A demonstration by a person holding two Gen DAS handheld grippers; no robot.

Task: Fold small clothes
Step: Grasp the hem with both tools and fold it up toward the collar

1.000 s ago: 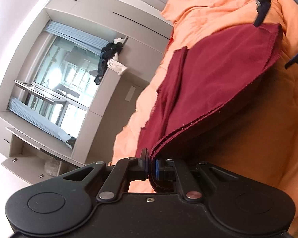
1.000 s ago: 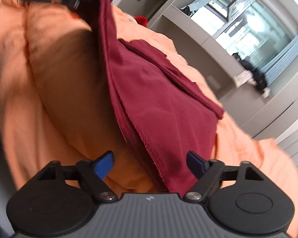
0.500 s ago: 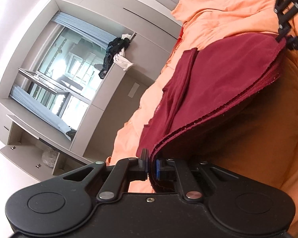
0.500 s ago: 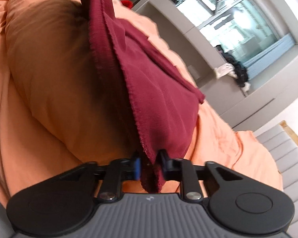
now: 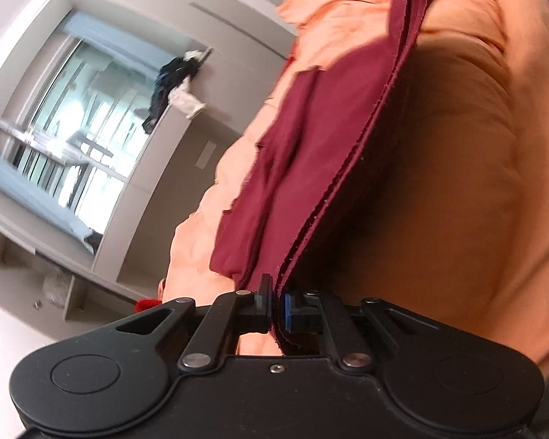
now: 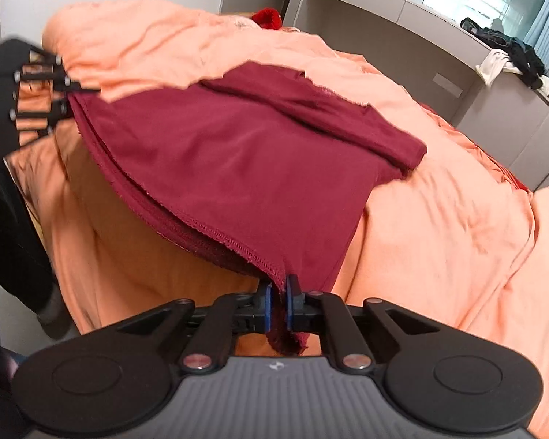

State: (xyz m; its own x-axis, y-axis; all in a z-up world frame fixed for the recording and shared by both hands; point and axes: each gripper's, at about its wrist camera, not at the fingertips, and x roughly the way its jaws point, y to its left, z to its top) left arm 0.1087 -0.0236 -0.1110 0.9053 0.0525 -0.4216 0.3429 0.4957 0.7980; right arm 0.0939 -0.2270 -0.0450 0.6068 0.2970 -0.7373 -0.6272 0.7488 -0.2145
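Note:
A maroon garment [image 6: 238, 153] lies folded on an orange duvet [image 6: 439, 237], its near hem lifted and stretched between both grippers. My right gripper [image 6: 279, 285] has one hem corner pinched between its blue pads, and its jaws are still closing on the cloth. My left gripper [image 5: 277, 292] is shut tight on the opposite hem corner, with the garment [image 5: 311, 139] running away from it over the duvet [image 5: 439, 183]. In the right wrist view the left gripper [image 6: 67, 98] sits at the far left, clamped on the cloth edge. The garment's far half rests on the bed.
A beige cabinet ledge under a window holds a pile of dark and white clothes [image 6: 508, 51] [image 5: 172, 80]. A small red item [image 6: 269, 16] lies at the bed's far end. A person's dark clothing [image 6: 3, 201] fills the left edge.
The right gripper went from open around the hem to clamped on it, then rose and swung. The hem now hangs lifted and taut between both grippers. The left gripper kept its grip.

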